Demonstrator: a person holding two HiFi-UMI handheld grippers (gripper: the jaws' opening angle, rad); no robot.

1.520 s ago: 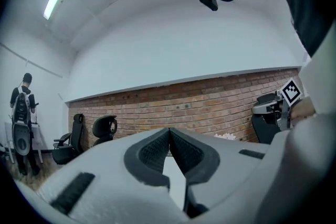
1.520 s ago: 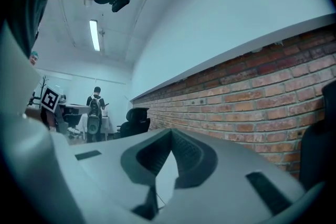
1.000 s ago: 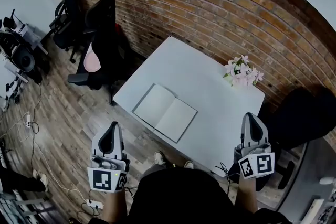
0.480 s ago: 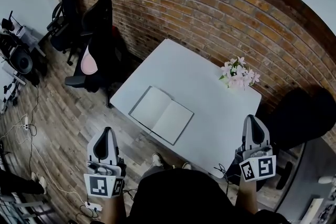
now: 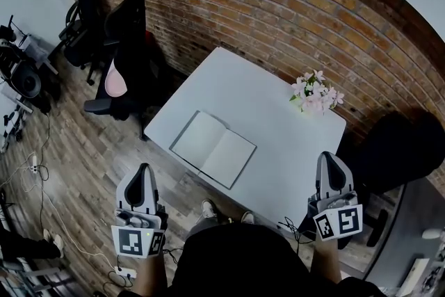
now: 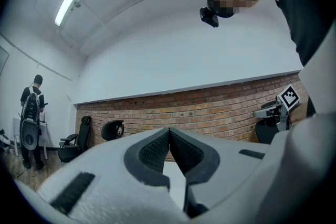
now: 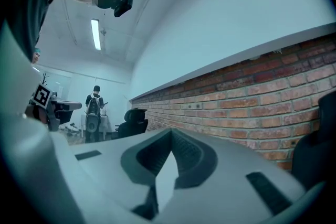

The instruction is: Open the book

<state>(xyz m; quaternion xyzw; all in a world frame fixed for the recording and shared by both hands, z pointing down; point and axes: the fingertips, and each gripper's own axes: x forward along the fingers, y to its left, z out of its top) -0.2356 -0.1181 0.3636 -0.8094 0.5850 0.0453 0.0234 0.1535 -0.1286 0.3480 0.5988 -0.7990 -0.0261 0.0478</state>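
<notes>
The book [image 5: 213, 148] lies open on the white table [image 5: 264, 108], both blank pages face up, near the table's front edge. My left gripper [image 5: 143, 173] hangs in front of the table at the lower left, well clear of the book, its jaws shut with nothing between them. My right gripper [image 5: 329, 163] is held at the lower right by the table's front corner, also shut and empty. In the left gripper view the gripper tips [image 6: 169, 130] meet; in the right gripper view the jaw tips [image 7: 170, 132] meet too. The book shows in neither gripper view.
A bunch of pink and white flowers [image 5: 314, 92] stands at the table's far right corner. A brick wall [image 5: 292, 17] runs behind it. Black office chairs [image 5: 125, 45] stand at the left on the wooden floor. A person with a backpack [image 6: 31, 113] stands far off.
Both grippers have barely shifted, drifting slightly lower in the head view. The book has stayed open and untouched.
</notes>
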